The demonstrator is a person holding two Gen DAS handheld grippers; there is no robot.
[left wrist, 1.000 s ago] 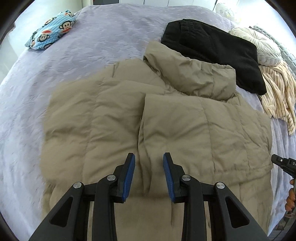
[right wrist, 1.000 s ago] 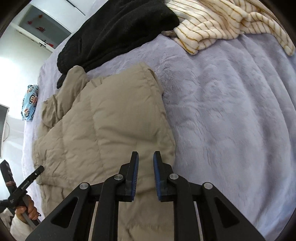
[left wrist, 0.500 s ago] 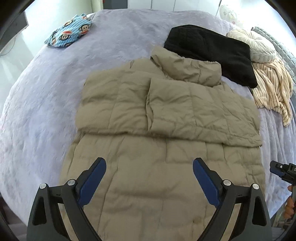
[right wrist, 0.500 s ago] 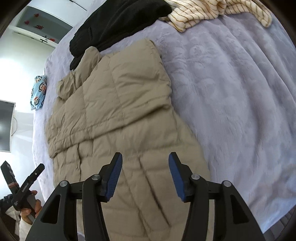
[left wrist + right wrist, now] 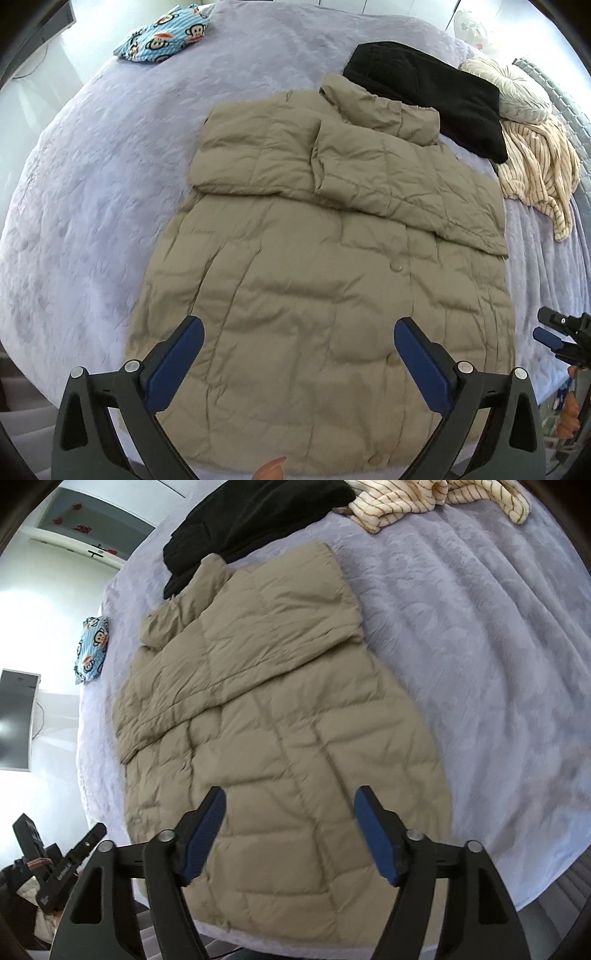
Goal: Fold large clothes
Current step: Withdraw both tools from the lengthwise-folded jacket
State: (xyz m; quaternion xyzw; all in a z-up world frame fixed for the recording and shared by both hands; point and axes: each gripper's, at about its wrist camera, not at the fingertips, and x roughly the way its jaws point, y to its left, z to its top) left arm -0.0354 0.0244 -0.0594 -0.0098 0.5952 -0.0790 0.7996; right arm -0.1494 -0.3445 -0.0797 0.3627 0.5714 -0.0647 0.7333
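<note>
The khaki puffer coat (image 5: pixel 325 266) lies flat on the bed (image 5: pixel 92 192), hem toward the near edge. Its shell is quilted in padded panels, matte and creased; both sleeves are folded across the chest, and the collar is bunched at the far end. A round snap shows on the front placket. The hem is partly cut off behind the left gripper (image 5: pixel 299 365), whose blue-padded fingers (image 5: pixel 177 365) are spread wide above the coat, holding nothing. The right gripper (image 5: pixel 291 830) likewise has its fingers apart over the lower coat. The bed cover is plush lavender fleece. Beyond the collar lie a black garment (image 5: pixel 432 92), a cream striped garment (image 5: pixel 539 166), and a blue monkey-print cloth (image 5: pixel 162 37). Its exact form cannot be made out.
</note>
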